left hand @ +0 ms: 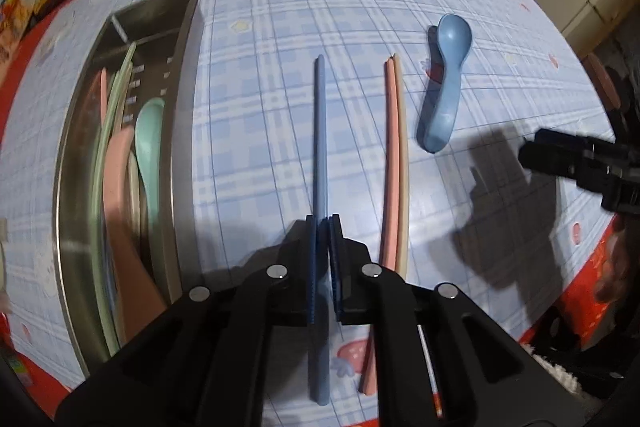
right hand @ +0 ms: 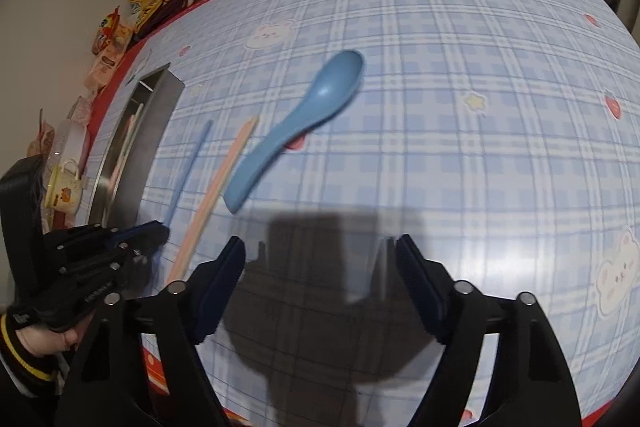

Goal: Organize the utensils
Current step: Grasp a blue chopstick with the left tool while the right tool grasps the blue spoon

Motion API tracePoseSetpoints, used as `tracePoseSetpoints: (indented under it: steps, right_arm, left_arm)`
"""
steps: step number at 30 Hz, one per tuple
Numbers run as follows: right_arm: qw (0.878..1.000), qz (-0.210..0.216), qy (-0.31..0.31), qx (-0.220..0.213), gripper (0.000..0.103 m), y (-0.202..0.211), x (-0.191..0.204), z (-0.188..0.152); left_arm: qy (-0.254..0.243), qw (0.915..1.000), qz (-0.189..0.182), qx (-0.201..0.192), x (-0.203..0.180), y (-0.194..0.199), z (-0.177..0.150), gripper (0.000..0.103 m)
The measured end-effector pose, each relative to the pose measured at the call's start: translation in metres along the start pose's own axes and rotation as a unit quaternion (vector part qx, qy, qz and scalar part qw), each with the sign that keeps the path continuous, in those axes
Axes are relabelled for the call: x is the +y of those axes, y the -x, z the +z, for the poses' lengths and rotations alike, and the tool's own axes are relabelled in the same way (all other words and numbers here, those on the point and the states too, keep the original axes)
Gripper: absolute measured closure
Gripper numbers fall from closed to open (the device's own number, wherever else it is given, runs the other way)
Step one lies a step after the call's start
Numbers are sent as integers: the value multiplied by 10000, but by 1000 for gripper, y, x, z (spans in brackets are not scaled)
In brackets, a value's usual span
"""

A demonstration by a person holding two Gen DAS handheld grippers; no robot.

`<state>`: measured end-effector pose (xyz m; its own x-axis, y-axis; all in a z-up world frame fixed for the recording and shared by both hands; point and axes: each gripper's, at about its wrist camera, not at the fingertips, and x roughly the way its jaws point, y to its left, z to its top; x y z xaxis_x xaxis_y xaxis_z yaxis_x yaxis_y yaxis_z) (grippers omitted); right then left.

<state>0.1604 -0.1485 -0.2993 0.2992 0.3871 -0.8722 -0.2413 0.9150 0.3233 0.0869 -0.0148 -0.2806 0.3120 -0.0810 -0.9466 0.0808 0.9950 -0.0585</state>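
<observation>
My left gripper point(left hand: 323, 219) is shut on a blue chopstick point(left hand: 320, 131) that lies lengthwise on the checked tablecloth. Just to its right lie a pink and a beige chopstick point(left hand: 395, 155), side by side. Further right a blue spoon point(left hand: 445, 87) rests bowl up. In the right wrist view my right gripper point(right hand: 320, 261) hovers open over bare cloth with nothing between its fingers. The blue spoon point(right hand: 296, 123) lies beyond it, apart from the pads. The left gripper point(right hand: 158, 230) shows at the left of that view, on the blue chopstick point(right hand: 188, 167).
A steel utensil tray point(left hand: 188, 39) at the left holds green, pink and beige utensils. Snack packets point(right hand: 116, 27) and a mug point(right hand: 66, 191) crowd the table's far left edge. The red table border point(left hand: 588, 279) runs close on the right.
</observation>
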Motion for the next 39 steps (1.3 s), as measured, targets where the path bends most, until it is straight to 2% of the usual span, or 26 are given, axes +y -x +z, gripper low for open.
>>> tracePoseSetpoints:
  steps: [4,6,13,18,21,22,23,28,39]
  right_arm:
    - [9999,115,42,-43,52,-11,9,21]
    - [9997,242,-43,-41,57,-16,10,29]
    - [9958,657,-640,69,64,-38,12,48]
    - [9936,626,-936,10,68,-45,12,53]
    - [9972,336,-661,17,80,-47,21,55]
    - [9979,314,-555,83,88,-50,25,55]
    - [9982,282,-508,134,90,-51,27,53]
    - [9986,329,-362,223,96,-49,29,42]
    - [9979,540,-180,295,96,-27,16,-2]
  left_arm:
    - [94,9999,-38,-93,-1,0,3,91]
    - [112,9998,-101,-140,2,2,0,91]
    - [191,9994,-221,-188,7,3,-2,91]
    - [218,9992,-236,-223,7,5,-4,91]
    - [239,9991,-247,-237,8,5,-4,91]
    - [249,9991,-256,-238,8,5,-4,91]
    - [255,9990,-265,-238,9,5,-4,91]
    - [256,9990,-264,-248,9,5,-4,91]
    - [223,9992,-213,-256,7,5,-4,91]
